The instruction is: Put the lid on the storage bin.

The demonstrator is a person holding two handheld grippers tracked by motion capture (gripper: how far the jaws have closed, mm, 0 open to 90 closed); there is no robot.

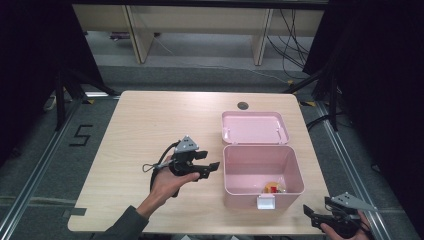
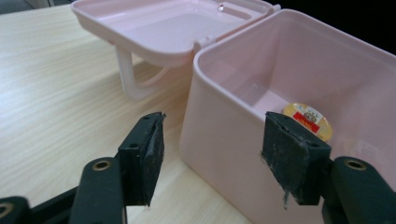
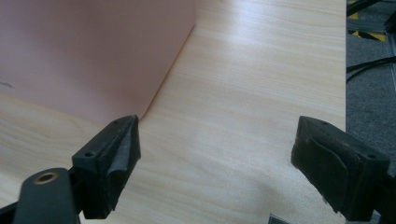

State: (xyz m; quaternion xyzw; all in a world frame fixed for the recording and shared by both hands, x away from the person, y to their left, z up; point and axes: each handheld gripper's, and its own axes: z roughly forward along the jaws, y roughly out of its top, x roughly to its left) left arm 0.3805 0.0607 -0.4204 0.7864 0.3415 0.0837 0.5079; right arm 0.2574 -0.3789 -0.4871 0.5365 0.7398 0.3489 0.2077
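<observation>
A pink plastic box (image 1: 234,172) stands open on the right half of the wooden table (image 1: 150,120), its lid (image 1: 255,128) folded back flat behind it. Inside lies a small round yellow and red item (image 1: 273,188), which the left gripper view shows near the box wall (image 2: 308,120). My left gripper (image 1: 214,168) hovers just left of the box, pointing at its side, open with nothing between its pads (image 2: 212,156). Off the box's near right corner, at the table's front edge, my right gripper (image 1: 308,213) stands open over bare wood (image 3: 215,161).
A white latch (image 1: 265,202) hangs on the box's front wall. A dark round grommet (image 1: 242,105) sits near the table's far edge. Grey floor with cables and black stands surrounds the table.
</observation>
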